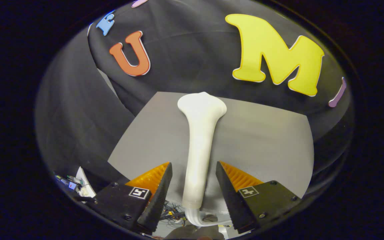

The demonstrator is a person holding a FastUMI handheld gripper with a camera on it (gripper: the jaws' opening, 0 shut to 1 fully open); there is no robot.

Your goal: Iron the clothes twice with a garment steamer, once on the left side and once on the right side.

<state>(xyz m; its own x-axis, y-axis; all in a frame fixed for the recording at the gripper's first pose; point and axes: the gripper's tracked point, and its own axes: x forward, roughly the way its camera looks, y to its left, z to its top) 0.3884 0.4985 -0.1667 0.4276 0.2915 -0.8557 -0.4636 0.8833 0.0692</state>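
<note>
The tongs [193,186] are spread, not squeezing. Between them lies the white garment steamer [199,140] (hard, smooth, maybe slippery). Grab its thin handle, not the wide head.

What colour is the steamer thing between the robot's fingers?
White. The garment steamer shows in the gripper view, standing between the open gripper fingers, untouched.

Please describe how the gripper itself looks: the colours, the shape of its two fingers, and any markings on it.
The gripper has two wedge-shaped fingers that taper to a point. Their outer faces are orange and ribbed, their inner edges black and finely toothed. Each sits on a black block with small screws and a square black-and-white marker on top.
</note>
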